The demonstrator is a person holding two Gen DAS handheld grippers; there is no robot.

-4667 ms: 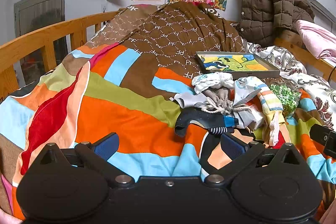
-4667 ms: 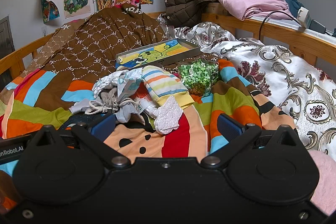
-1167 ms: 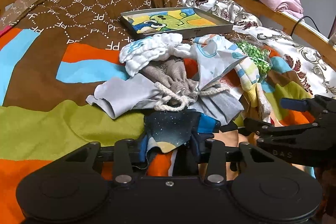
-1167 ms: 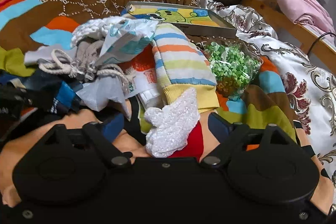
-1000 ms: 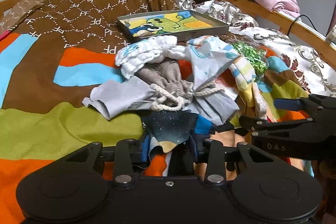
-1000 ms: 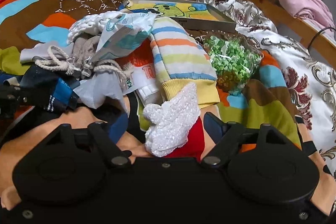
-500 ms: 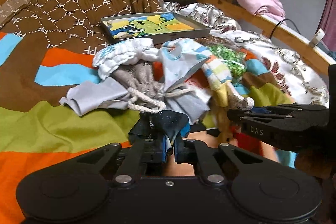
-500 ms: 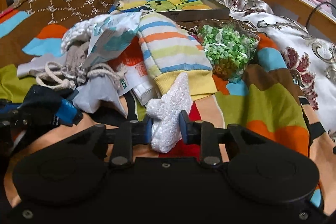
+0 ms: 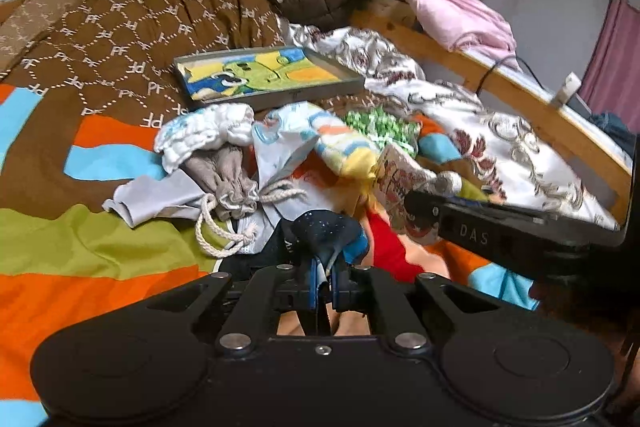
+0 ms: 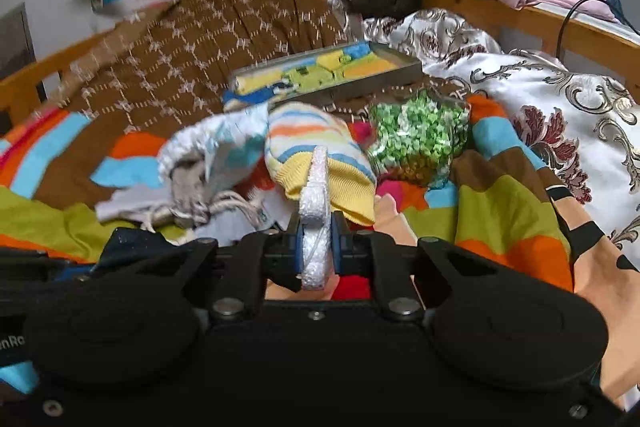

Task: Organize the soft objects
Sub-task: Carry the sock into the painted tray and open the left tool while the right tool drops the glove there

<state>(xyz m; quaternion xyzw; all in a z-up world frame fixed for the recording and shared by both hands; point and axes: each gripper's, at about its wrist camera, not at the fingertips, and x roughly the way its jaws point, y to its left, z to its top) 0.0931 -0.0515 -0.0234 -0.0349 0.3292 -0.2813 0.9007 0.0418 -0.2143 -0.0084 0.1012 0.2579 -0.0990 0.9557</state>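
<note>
A heap of soft things lies on the striped bedspread (image 9: 80, 247): a striped sock (image 10: 316, 143), a grey drawstring pouch (image 9: 232, 179), a white knitted piece (image 9: 204, 137) and a grey cloth (image 9: 156, 195). My left gripper (image 9: 324, 283) is shut on a dark navy starry sock (image 9: 326, 233), which stands up between its pads, raised off the bed. My right gripper (image 10: 314, 247) has its jaws closing, pads pressed on a white fuzzy sock (image 10: 316, 187) that sticks up on edge. In the left wrist view the right gripper (image 9: 424, 205) reaches in from the right.
A flat tray with a cartoon picture (image 9: 260, 75) lies behind the heap. A clear bag of green bits (image 10: 416, 139) sits to its right. A brown patterned quilt (image 9: 140, 27), a floral white quilt (image 10: 560, 107) and a wooden bed rail (image 9: 500, 79) surround the spot.
Both grippers went from open to closed, the left on the dark sock and the right on the white fuzzy sock. Both then rose and drew back, lifting the socks off the bedspread.
</note>
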